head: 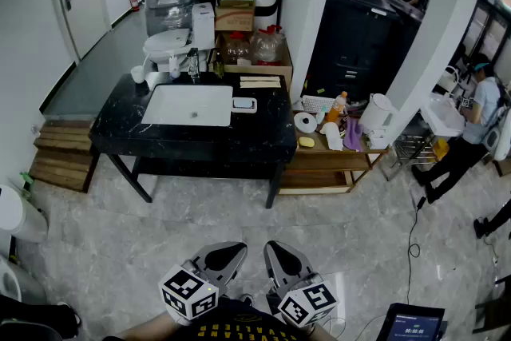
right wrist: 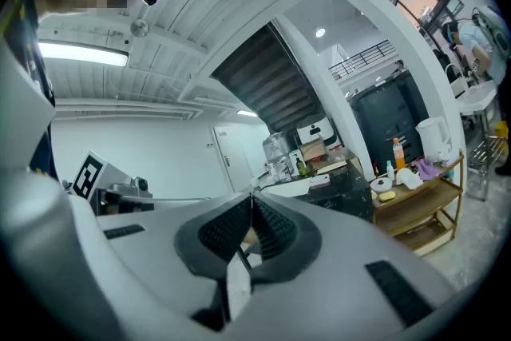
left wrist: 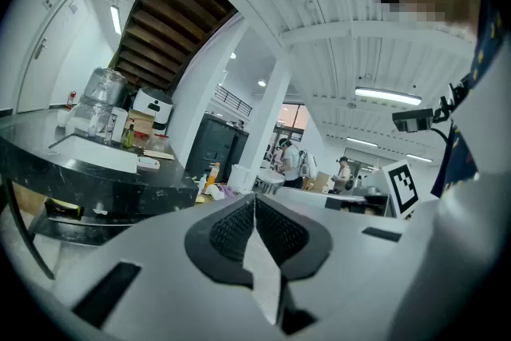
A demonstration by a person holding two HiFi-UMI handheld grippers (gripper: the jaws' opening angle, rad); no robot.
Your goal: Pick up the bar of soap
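A small white soap dish (head: 243,104) with a dark bar in it sits on the black counter (head: 263,140), just right of the white sink (head: 188,105). It also shows in the left gripper view as the dish (left wrist: 148,164). A yellow oval lump (head: 306,142) lies on the wooden shelf unit to the right; I cannot tell which of the two is the soap. Both grippers are held low near my body, far from the counter. My left gripper (head: 230,248) (left wrist: 254,200) and my right gripper (head: 271,248) (right wrist: 251,200) are shut with nothing between their pads.
A wooden shelf unit (head: 327,160) beside the counter holds a tape roll, bottles and a white kettle (head: 377,114). Boxes and appliances stand behind the sink. Stacked pallets (head: 64,156) sit to the left. People stand at right (head: 467,132). A cable (head: 413,239) runs across the marble floor.
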